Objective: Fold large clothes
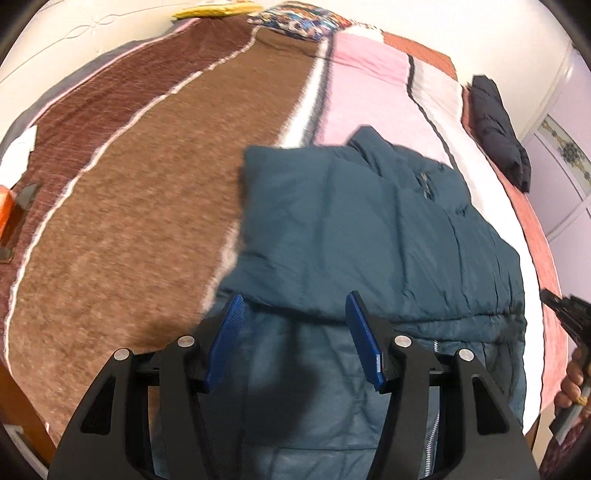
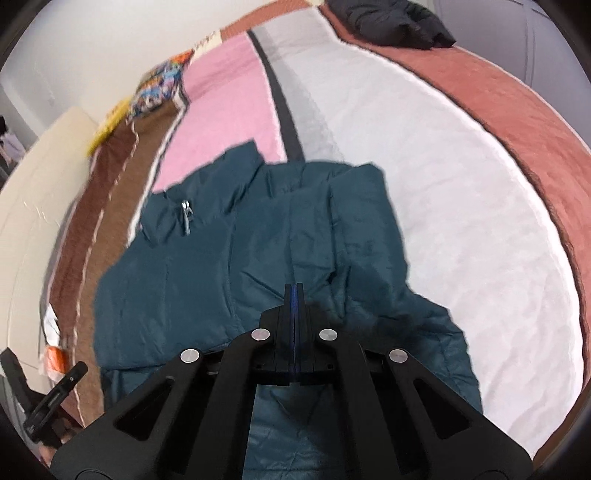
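Observation:
A dark teal puffer jacket point(image 1: 369, 229) lies on the bed, partly folded, with a sleeve laid over its body; it also shows in the right wrist view point(image 2: 258, 240), zipper pull near the collar. My left gripper point(image 1: 295, 314) is open and empty, hovering over the jacket's near part, its blue pads point(image 1: 231, 325) apart. My right gripper point(image 2: 294, 291) is shut with nothing between its jaws, above the jacket's middle. The right gripper also shows at the right edge of the left wrist view point(image 1: 569, 314), and the left gripper shows at the lower left of the right wrist view point(image 2: 55, 398).
The bed is covered by a striped blanket point(image 1: 147, 184) in brown, pink, white and rust. A folded black jacket point(image 1: 498, 129) lies at the far right edge. A patterned pillow point(image 1: 303, 18) and a yellow item point(image 1: 214, 9) lie at the head. An orange object point(image 1: 5, 206) sits at the left.

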